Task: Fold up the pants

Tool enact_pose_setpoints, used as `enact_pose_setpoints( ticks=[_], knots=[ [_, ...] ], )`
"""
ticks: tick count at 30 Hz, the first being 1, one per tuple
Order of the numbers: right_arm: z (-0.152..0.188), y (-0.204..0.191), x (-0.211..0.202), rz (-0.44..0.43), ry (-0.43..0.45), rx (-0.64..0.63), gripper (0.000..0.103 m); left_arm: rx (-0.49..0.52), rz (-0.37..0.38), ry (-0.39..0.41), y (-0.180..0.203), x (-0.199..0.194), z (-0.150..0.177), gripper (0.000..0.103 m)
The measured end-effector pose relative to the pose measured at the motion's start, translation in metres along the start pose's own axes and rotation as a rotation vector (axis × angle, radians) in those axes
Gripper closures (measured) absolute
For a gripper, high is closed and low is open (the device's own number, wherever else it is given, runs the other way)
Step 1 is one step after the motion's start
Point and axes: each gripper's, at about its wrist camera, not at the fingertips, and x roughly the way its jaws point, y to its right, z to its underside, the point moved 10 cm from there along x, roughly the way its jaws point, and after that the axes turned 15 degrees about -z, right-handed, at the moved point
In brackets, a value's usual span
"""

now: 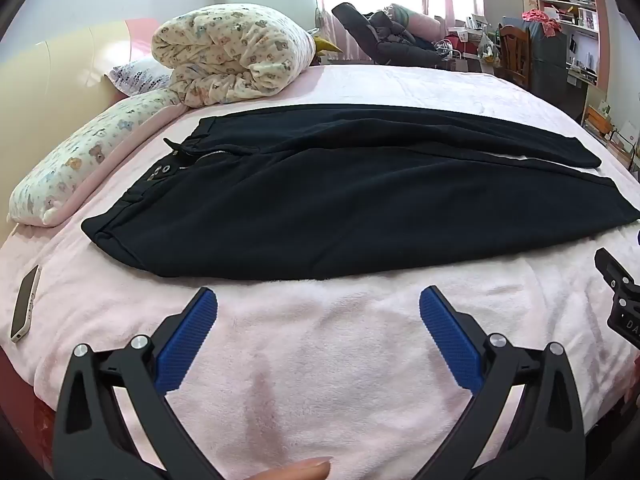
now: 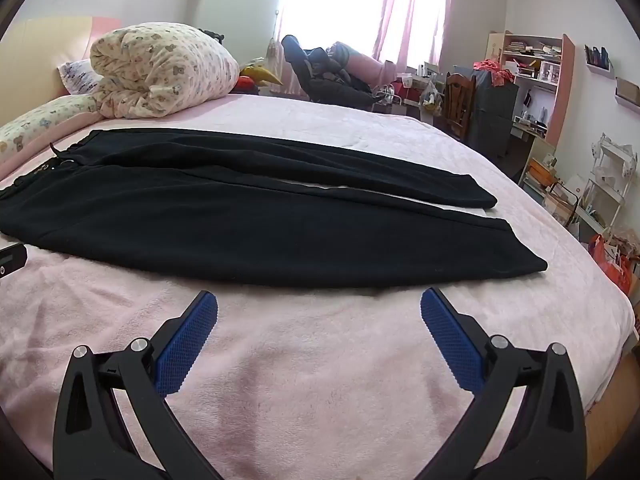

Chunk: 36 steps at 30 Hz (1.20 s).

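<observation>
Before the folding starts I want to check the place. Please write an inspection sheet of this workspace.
Surface: bed with pink blanket, soft, slightly wrinkled.
Job's things: black pants spread flat, legs side by side, waistband at left, unfolded.
Clutter: phone near left edge; rolled quilt and pillow at the head.
Grippers: left gripper and right gripper open, fingers over bare blanket, holding nothing.
Cables: nothing seen.
Surroundings: crowded shelves, chair, bright window.

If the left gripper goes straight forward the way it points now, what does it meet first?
Probably the pink blanket just before the black pants. The open left gripper holds nothing and tilts downward.
</observation>
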Motion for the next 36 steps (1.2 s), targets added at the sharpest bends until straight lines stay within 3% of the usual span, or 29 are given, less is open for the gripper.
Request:
enact_pose_setpoints(
  ticks=[36],
  knots=[
    [0.0025,0.0011,-0.003,0.0,0.004,0.001,0.001,0.013,0.005,-0.002,0.0045,-0.004,-0.0015,0.002]
  ],
)
